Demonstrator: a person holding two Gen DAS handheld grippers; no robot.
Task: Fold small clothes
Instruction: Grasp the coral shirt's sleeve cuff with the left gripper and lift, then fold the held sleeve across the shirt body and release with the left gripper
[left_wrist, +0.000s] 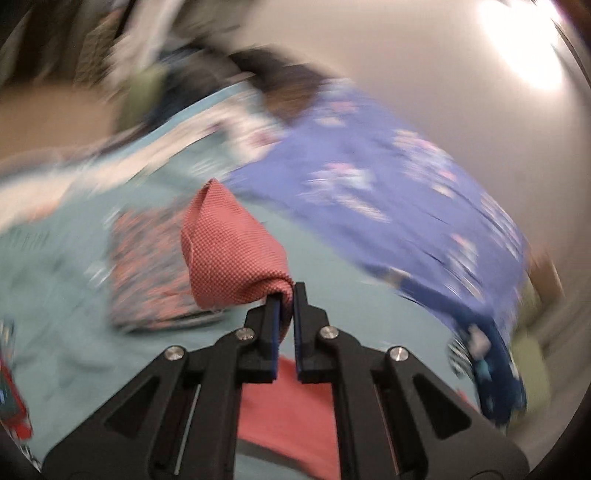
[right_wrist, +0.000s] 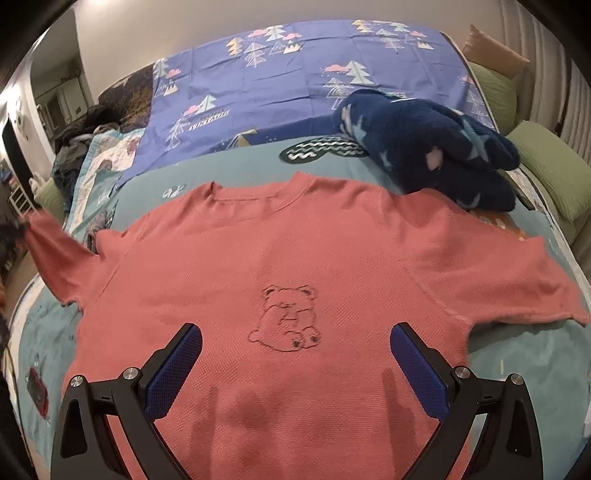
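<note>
A coral-pink small T-shirt (right_wrist: 295, 258) with a bear outline on the chest lies flat, face up, on a teal bedspread (right_wrist: 240, 170). My right gripper (right_wrist: 295, 339) is open, its blue pads hovering over the shirt's lower chest, touching nothing. My left gripper (left_wrist: 287, 299) is shut on the shirt's left sleeve (left_wrist: 229, 243) and holds it lifted off the bed. That lifted sleeve shows at the far left of the right wrist view (right_wrist: 51, 247). The left wrist view is motion-blurred.
A purple sheet with tree prints (right_wrist: 295, 81) covers the far half of the bed. A dark blue fluffy garment (right_wrist: 424, 147) lies at the right, touching the shirt's shoulder. A folded patterned garment (left_wrist: 147, 266) lies left of the sleeve. Green pillows (right_wrist: 546, 166) line the right edge.
</note>
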